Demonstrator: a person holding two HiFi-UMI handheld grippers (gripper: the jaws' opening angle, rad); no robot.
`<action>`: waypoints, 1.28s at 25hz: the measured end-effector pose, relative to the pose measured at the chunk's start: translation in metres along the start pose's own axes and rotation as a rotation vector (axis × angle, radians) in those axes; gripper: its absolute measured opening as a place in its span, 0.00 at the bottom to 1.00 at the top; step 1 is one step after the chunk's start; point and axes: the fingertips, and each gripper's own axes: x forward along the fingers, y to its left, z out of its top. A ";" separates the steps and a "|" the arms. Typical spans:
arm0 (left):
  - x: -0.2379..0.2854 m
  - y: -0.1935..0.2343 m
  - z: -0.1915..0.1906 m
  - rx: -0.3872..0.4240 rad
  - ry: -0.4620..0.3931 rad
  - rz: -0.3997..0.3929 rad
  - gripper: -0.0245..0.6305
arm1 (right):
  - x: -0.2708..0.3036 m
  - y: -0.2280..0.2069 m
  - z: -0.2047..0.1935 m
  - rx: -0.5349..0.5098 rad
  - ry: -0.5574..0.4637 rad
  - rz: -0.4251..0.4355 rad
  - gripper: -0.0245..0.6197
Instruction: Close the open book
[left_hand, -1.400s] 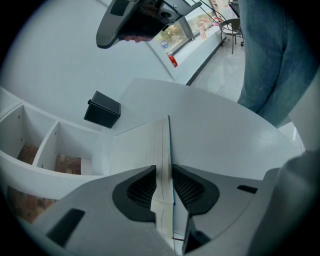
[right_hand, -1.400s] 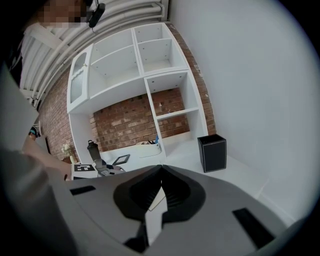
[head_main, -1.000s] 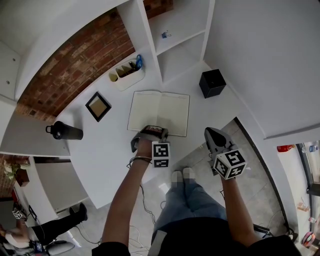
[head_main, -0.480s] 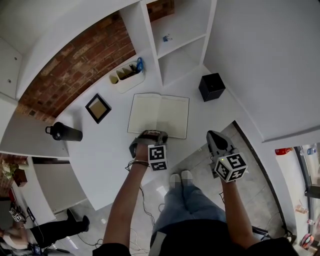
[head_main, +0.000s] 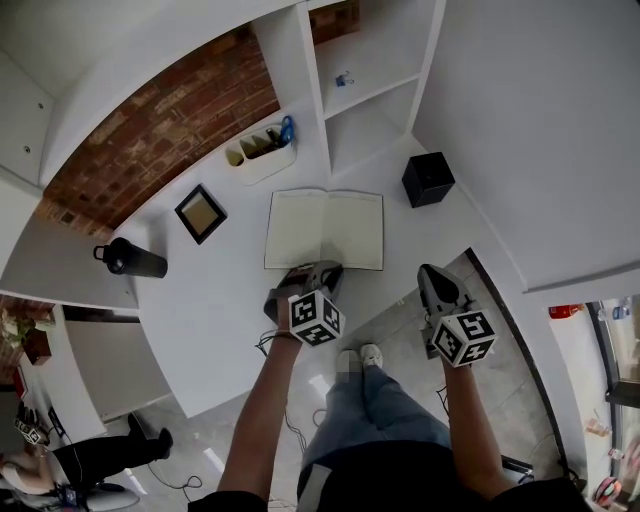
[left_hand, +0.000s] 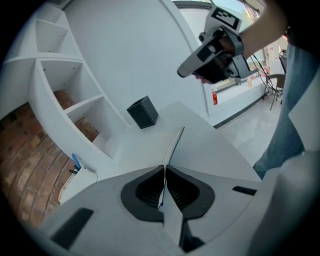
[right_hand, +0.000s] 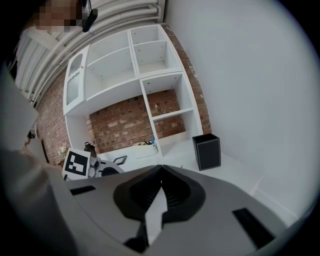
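An open book (head_main: 325, 228) with cream pages lies on the white desk (head_main: 215, 310). My left gripper (head_main: 318, 272) is at the book's near edge, close to the spine. In the left gripper view its jaws (left_hand: 164, 172) are closing on a thin leaf of the book (left_hand: 173, 145), seen edge-on with a blue rim, and the pads press on it. That leaf runs up and away from the jaws. My right gripper (head_main: 432, 275) hangs off the desk's near right edge, shut with nothing in it (right_hand: 160, 172); it also shows in the left gripper view (left_hand: 200, 65).
A black box (head_main: 428, 179) stands right of the book. A white organiser (head_main: 262, 150) with pens sits behind it by the shelf unit (head_main: 360, 90). A picture frame (head_main: 200, 213) and a black flask (head_main: 130, 260) lie to the left.
My left gripper has rolled and risen slightly at the book's near edge, its marker cube now turned. The right gripper has stayed where it was.
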 end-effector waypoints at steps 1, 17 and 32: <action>-0.002 0.003 0.002 -0.043 -0.018 0.012 0.07 | 0.000 0.001 0.000 0.001 -0.001 0.002 0.04; -0.039 0.043 -0.012 -0.860 -0.358 0.182 0.06 | 0.011 0.009 0.003 0.003 0.002 0.041 0.04; -0.050 0.044 -0.082 -1.355 -0.402 0.313 0.05 | 0.031 0.019 -0.002 -0.003 0.024 0.093 0.04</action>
